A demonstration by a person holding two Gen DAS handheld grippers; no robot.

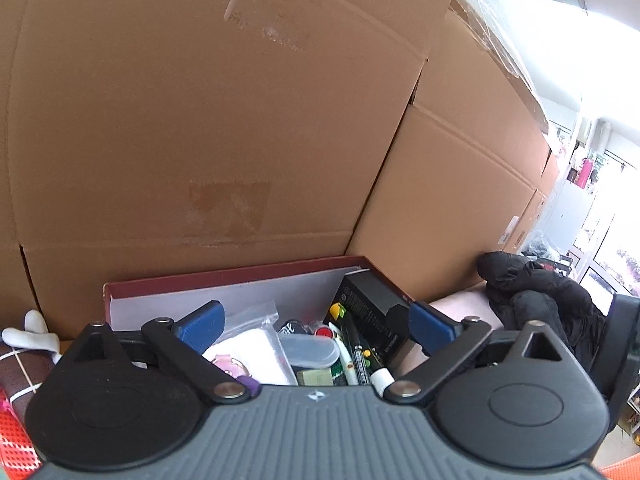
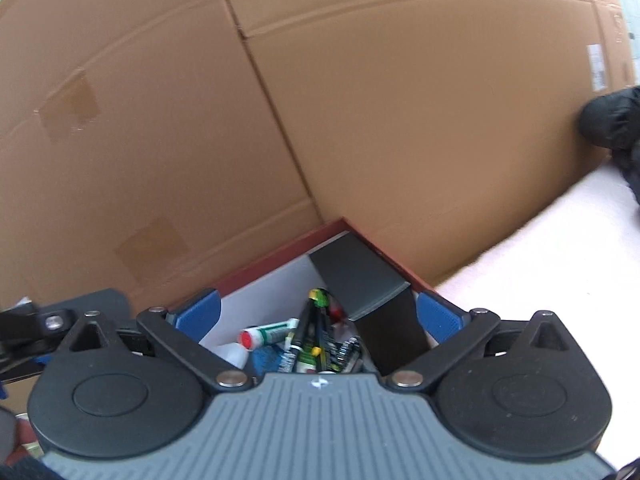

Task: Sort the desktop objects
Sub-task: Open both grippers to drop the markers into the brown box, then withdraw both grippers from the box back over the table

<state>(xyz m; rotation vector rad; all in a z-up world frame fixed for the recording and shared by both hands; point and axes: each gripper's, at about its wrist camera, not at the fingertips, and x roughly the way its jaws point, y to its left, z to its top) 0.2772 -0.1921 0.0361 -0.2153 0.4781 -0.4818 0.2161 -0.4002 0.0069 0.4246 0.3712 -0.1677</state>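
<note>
Both sets of jaws spread wide, nothing pinched between the blue pads on either side. Left gripper (image 1: 316,326) and right gripper (image 2: 318,316) both hang over the same red box (image 1: 224,276), which sits on a pale surface (image 2: 560,240) hard against a wall of big cardboard cartons (image 1: 200,120).

Box contents, left wrist view: clear zip bag (image 1: 256,340) with something white and pink inside at left, translucent grey case (image 1: 310,350) mid, small red cap (image 1: 325,333), a bunch of markers (image 1: 356,344) with white and yellow-green tips, tall black carton (image 1: 372,308) leaning in the right corner.

Right wrist view: same black carton (image 2: 360,280) propped against the box's right wall, white tube with red cap (image 2: 268,334) lying beside the markers, blue packet (image 2: 266,360) under them; view is slightly blurred.

Outside the box: black padded jacket (image 1: 536,300) bunched on the surface well to the right, white plush toy (image 1: 34,332) just left of the box. Left gripper's black frame shows at the left edge of the right view, close alongside
</note>
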